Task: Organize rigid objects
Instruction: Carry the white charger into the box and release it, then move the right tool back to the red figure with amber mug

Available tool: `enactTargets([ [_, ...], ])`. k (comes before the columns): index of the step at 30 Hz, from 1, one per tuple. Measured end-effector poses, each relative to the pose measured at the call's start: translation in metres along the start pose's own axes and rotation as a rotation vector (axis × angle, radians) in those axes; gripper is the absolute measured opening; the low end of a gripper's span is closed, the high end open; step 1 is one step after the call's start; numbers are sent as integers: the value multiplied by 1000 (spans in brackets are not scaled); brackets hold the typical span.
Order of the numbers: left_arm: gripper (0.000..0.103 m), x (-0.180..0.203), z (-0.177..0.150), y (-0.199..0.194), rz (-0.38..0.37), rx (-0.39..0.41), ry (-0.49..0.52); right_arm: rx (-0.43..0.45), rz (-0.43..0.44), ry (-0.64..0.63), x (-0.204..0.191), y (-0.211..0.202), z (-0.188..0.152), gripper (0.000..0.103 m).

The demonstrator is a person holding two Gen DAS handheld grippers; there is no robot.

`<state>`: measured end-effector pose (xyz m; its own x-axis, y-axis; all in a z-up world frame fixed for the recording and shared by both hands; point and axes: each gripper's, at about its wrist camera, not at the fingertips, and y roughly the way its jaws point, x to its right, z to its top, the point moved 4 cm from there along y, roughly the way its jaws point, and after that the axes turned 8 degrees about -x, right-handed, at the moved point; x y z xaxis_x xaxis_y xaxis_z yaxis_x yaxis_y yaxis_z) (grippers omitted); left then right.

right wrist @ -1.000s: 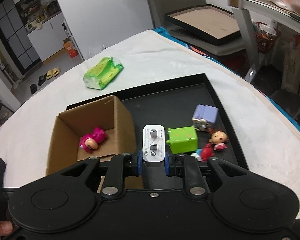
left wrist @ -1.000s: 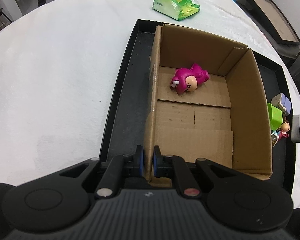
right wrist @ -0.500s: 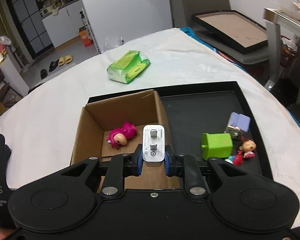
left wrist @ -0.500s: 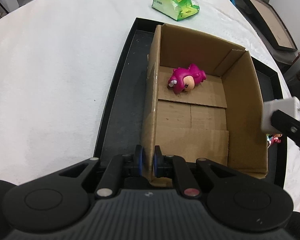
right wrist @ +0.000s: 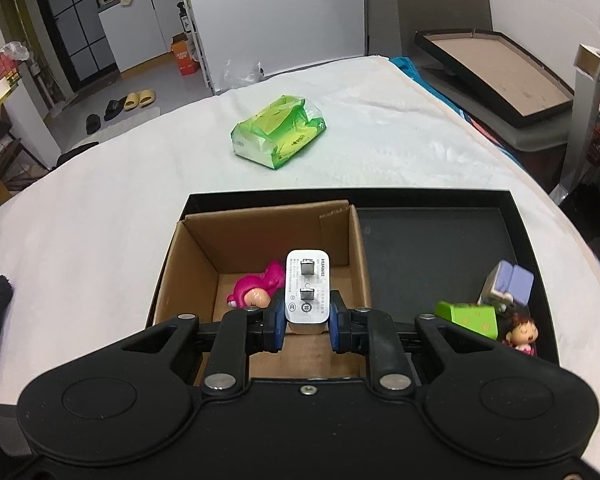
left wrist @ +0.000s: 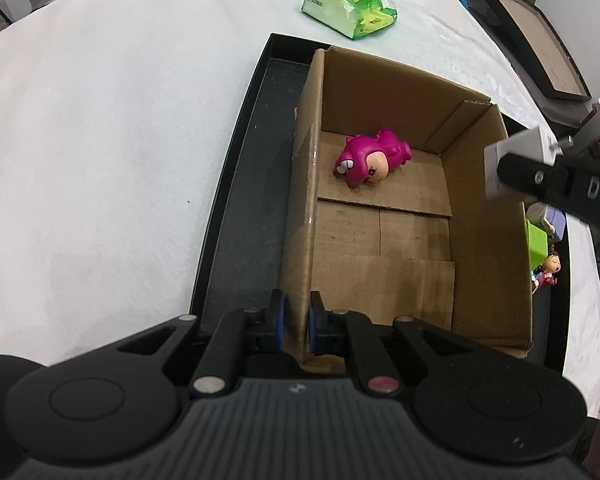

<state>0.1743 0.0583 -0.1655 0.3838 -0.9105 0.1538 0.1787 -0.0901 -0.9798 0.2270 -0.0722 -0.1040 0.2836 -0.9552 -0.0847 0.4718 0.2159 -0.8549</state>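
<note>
An open cardboard box (left wrist: 384,248) stands in a black tray (left wrist: 236,200). A magenta dinosaur toy (left wrist: 370,156) lies on its floor; it also shows in the right wrist view (right wrist: 256,290). My left gripper (left wrist: 296,320) is shut on the box's near left wall. My right gripper (right wrist: 306,322) is shut on a white charger plug (right wrist: 307,290) and holds it above the box (right wrist: 260,264). In the left wrist view the plug (left wrist: 516,160) is over the box's right wall.
To the right of the box, in the tray (right wrist: 432,240), lie a green block (right wrist: 468,318), a purple toy (right wrist: 508,284) and a small doll (right wrist: 522,334). A green packet (right wrist: 278,132) lies on the white cloth beyond. Another tray (right wrist: 496,68) stands off the table at the right.
My right gripper has carried the plug leftward from over the tray to above the box. My left gripper has kept its hold on the box wall.
</note>
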Motion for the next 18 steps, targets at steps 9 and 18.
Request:
enactTargets([
  [9,12,1,2,-1,28,10,15,48,-38,14,26,-14,-7,33],
  [18,12,5,2,-5,72,16,38,60,-22,96,66,-24,-36,40],
])
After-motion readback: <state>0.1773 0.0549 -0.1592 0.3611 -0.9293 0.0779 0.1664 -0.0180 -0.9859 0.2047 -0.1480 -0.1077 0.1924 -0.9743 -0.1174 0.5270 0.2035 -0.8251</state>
